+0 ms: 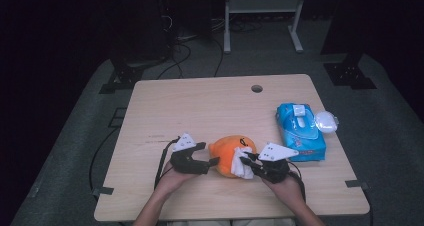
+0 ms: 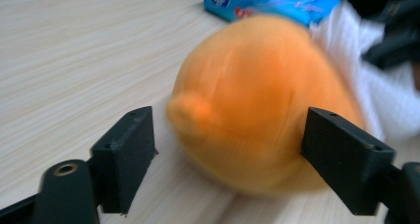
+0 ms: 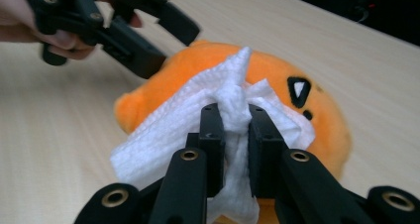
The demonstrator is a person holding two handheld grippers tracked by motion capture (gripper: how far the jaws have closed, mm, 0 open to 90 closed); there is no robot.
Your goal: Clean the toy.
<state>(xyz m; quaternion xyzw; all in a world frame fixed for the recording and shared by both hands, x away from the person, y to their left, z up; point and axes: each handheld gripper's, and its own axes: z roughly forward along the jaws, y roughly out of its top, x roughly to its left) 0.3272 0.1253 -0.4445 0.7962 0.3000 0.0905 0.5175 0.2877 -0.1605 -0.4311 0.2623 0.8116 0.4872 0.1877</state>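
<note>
An orange plush toy (image 1: 227,153) with a black-outlined eye lies near the table's front edge. My right gripper (image 3: 236,120) is shut on a bunched white wipe (image 3: 163,135), which is pressed against the toy's face (image 3: 327,115). From the other side, my left gripper (image 2: 228,140) straddles the blurred toy (image 2: 257,110) with its jaws wide apart; a gap shows at one pad and the other sits at the toy's edge. In the right gripper view the left gripper (image 3: 171,48) reaches over the toy's back. The high view shows the left gripper (image 1: 212,162) and right gripper (image 1: 246,160) flanking the toy.
A blue pack of wet wipes (image 1: 300,131) lies to the right of the toy, with a clear white lid (image 1: 326,121) beside it. The wooden table (image 1: 200,106) has a cable hole (image 1: 257,88) near its far edge. Dark stands and cables sit on the floor beyond.
</note>
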